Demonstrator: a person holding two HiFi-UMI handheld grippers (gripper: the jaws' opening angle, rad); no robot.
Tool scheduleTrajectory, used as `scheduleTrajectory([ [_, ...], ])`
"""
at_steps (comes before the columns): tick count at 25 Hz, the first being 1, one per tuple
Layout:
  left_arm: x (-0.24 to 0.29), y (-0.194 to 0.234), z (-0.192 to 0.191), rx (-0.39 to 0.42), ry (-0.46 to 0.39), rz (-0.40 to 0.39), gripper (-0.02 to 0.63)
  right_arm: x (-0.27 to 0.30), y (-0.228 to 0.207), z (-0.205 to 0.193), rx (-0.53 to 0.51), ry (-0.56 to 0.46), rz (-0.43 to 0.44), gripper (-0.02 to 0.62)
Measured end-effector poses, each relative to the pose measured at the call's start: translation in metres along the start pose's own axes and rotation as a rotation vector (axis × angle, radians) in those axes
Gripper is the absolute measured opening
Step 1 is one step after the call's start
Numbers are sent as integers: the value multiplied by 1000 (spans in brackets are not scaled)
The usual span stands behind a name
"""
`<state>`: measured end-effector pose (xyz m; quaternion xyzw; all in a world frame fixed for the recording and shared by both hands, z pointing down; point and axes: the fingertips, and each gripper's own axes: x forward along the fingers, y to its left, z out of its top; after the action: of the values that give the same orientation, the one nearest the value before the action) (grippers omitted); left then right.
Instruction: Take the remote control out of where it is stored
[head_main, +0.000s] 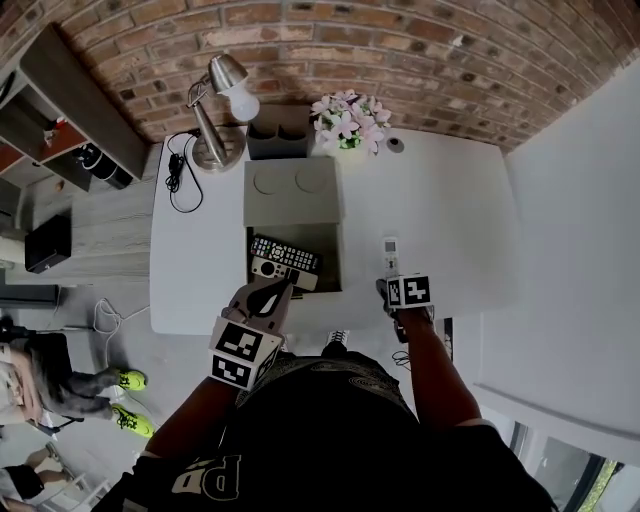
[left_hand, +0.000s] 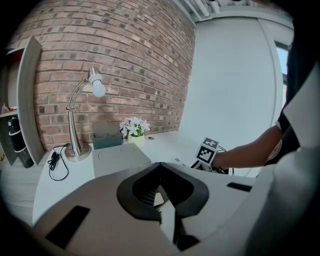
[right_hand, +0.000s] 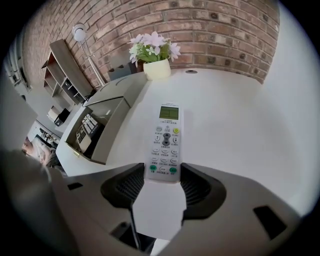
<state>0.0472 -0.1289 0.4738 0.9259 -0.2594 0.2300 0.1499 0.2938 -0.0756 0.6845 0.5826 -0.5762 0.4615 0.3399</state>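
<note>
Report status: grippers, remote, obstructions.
Right gripper clamps white rectangular remote over white table. Left gripper shut on open grey drawer's pale tab. Nothing in way.

Head view steeply overhead, both gripper views low, probably close, sharing flowers (left_hand: 132, 125)

You face a white table (head_main: 450, 220) against a red brick wall (head_main: 400, 50) (plain white wall (head_main: 580, 250) at right). A silver desk lamp (head_main: 212, 150) stands on it, grey plank floor (head_main: 100, 235) alongside.

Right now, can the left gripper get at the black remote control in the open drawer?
Probably yes: the drawer stands open, the black remote control lies uncovered on top, and the left gripper, jaws together, sits at its front.
</note>
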Motion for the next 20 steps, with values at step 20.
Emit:
scheduleTrajectory([
  [20,-14,13,3,-50,-24,37,6,-3,1,3,-26,2,-29,235],
])
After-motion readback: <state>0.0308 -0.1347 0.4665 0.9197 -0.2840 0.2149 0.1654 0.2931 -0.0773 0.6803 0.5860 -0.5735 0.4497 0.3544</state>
